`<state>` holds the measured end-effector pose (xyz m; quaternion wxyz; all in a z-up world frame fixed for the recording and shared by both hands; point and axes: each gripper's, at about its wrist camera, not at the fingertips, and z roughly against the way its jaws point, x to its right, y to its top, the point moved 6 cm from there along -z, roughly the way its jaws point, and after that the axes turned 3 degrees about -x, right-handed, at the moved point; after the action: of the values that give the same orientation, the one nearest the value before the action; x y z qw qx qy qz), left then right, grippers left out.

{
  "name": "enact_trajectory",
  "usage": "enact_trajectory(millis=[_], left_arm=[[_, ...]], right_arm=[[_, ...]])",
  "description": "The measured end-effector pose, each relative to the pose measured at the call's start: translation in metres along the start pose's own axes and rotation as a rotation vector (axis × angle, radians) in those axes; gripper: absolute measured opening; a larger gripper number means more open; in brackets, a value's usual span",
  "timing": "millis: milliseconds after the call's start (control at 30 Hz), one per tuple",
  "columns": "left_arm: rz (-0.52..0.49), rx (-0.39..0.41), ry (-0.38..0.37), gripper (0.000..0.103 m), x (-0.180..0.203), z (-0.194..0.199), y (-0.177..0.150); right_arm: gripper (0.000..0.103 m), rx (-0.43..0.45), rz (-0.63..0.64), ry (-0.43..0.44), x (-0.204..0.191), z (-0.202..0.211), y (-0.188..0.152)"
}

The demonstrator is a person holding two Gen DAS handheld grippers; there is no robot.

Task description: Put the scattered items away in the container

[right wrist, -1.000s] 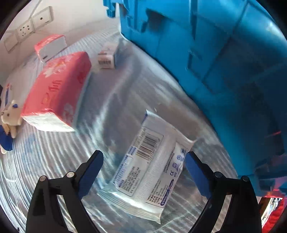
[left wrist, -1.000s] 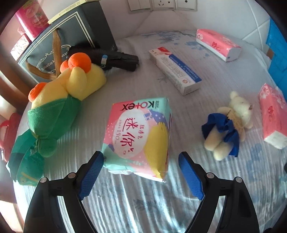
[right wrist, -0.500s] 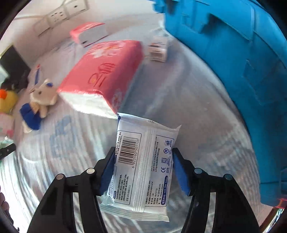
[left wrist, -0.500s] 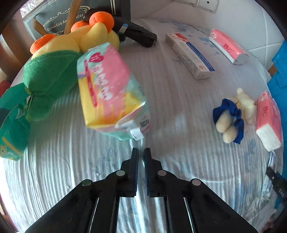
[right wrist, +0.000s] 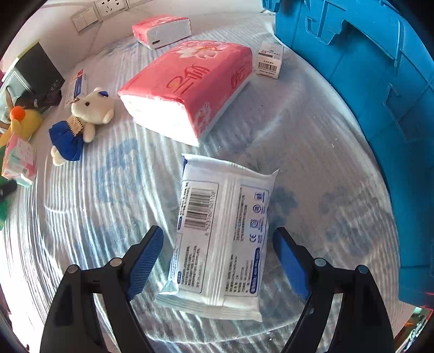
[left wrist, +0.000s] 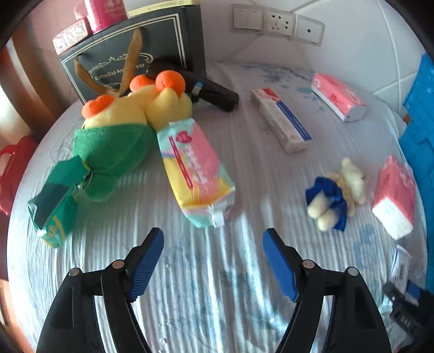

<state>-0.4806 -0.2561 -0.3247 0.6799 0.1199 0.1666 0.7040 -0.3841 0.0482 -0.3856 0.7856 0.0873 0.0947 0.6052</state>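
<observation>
While both jaws stand apart, the scene reads as follows:

Left hand-held gripper [left wrist: 213, 260]: released, its jaws have just been opening; nothing lies between them, only bare ribbed cloth.
Right hand-held gripper [right wrist: 217, 260]: released, its jaws have just been opening; the white wipes pack [right wrist: 222, 236] lies between them, with a gap on each side and neither pad pressing on it.
White wipes pack: flat on the bed cover [right wrist: 312, 135], barcode side up, near the blue container [right wrist: 379, 68].
Blue container: at the right edge of both views, its wall rising beside the cover.
Pastel pad pack [left wrist: 194, 173]: on the cover just ahead of the left jaws, one end touching the yellow and green plush toy [left wrist: 122, 127].
Small bear in a blue dress [right wrist: 78, 125]: lying on its back, near the large pink tissue pack [right wrist: 190, 87].
Large pink tissue pack: flat, with a small white barcode box [right wrist: 270, 61] just beside its far corner.
Second pink tissue pack [right wrist: 161, 31]: farther back, near the wall sockets [right wrist: 108, 6].
Long white and blue carton [left wrist: 280, 119]: between the plush toy and the second pink pack.
Dark gift bag [left wrist: 135, 51]: upright behind the plush toy, with a black object [left wrist: 214, 93] lying at its foot.
Green packet [left wrist: 53, 217]: at the left, touching the plush toy's green part.
</observation>
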Motion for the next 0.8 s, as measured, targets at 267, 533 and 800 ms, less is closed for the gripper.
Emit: enact_trajectory(millis=[267,533,800], left_arm=[[0.013,-0.022,0.047,0.042,0.007,-0.028,0.022],[-0.028,-0.014,0.008,0.040,0.019,0.002,-0.023],[-0.080,0.017,-0.013,0.039,0.042,0.053,-0.088]], right_arm=[[0.099,0.006,-0.036,0.011,0.003,0.002,-0.011],[0.057,0.039,0.080,-0.014,-0.004,0.010,-0.017],[0.056,0.111,0.190,0.067,-0.022,0.048,-0.038]])
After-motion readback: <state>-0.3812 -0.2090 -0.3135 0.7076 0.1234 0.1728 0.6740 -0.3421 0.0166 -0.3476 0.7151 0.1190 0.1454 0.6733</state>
